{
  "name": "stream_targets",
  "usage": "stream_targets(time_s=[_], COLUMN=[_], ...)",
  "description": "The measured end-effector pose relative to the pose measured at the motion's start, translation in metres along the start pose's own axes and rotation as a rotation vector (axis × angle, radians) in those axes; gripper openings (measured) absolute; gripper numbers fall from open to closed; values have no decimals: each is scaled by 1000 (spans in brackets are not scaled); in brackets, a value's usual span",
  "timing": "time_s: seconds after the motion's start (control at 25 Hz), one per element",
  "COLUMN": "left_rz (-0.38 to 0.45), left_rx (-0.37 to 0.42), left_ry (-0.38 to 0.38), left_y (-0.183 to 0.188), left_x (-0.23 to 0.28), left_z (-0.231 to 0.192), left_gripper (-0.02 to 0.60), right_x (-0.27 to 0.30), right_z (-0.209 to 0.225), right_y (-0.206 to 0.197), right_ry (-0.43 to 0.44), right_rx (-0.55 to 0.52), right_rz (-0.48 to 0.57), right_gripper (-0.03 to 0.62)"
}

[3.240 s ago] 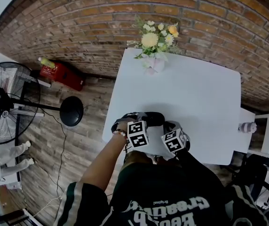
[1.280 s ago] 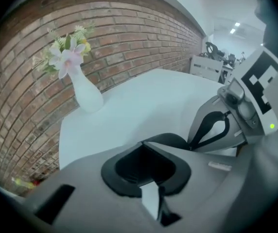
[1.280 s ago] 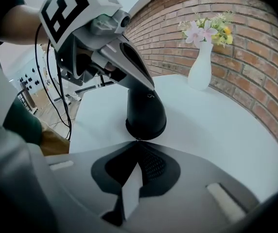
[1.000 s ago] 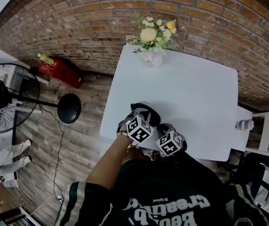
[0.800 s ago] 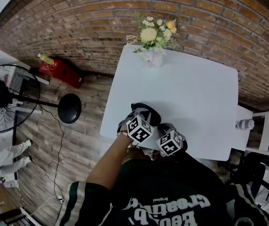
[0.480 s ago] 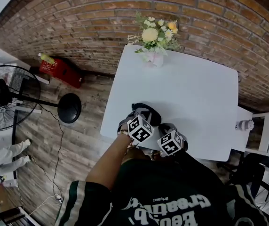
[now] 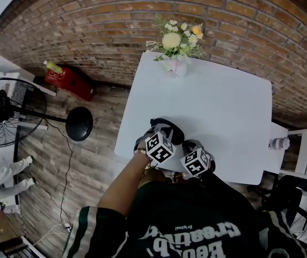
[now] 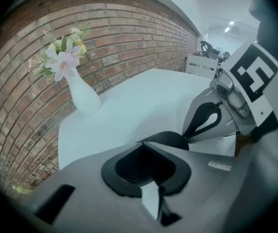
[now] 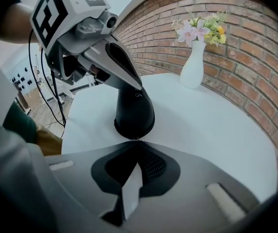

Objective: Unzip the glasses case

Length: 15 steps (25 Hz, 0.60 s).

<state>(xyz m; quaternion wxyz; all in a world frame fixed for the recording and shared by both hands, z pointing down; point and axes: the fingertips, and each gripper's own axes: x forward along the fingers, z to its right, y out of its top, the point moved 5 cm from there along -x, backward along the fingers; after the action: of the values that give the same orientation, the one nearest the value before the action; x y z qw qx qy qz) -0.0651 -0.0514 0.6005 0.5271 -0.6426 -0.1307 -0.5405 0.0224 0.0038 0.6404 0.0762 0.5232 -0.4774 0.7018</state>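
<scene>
Case (image 9: pixel 134 114) cannot be made out in the head view, because the left tongs (image 8: pixel 144 143) and the right tongs (image 9: pixel 136 141) crowd over it at the near edge of the surface (image 7: pixel 212 101). In the left gripper view the left tongs are clenched, with the black case just beyond their tips. In the right gripper view they grip the upper end of the case, which slants down to the surface. The right tongs are clenched at its lower rim, on a small metal pull (image 9: pixel 136 139), it seems. No open gap shows, so I judge the unzipping is hardly begun. Against the oldest frame the left cube (image 7: pixel 160 147) sits a little farther over the surface; during the last second nothing has visibly changed.
</scene>
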Motion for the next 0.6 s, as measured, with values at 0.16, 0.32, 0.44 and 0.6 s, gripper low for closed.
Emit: stream_targets(time_s=[0.16, 0.32, 0.44, 0.6], left_rz=[2, 0, 1, 1], left_rx=[1, 3, 1, 3], left_ry=[-2, -3, -6, -6], left_y=[0, 0, 0, 1], left_x=[1, 1, 1, 0], left_z=[0, 0, 0, 0], left_gripper=[0, 0, 0, 0], right_x=[1, 3, 3, 4], right_z=[4, 7, 10, 12], right_y=[0, 1, 2, 4], right_ry=[-4, -5, -7, -8], right_rx=[5, 4, 3, 5], right_rz=[1, -1, -4, -3], right_gripper=[14, 14, 14, 14])
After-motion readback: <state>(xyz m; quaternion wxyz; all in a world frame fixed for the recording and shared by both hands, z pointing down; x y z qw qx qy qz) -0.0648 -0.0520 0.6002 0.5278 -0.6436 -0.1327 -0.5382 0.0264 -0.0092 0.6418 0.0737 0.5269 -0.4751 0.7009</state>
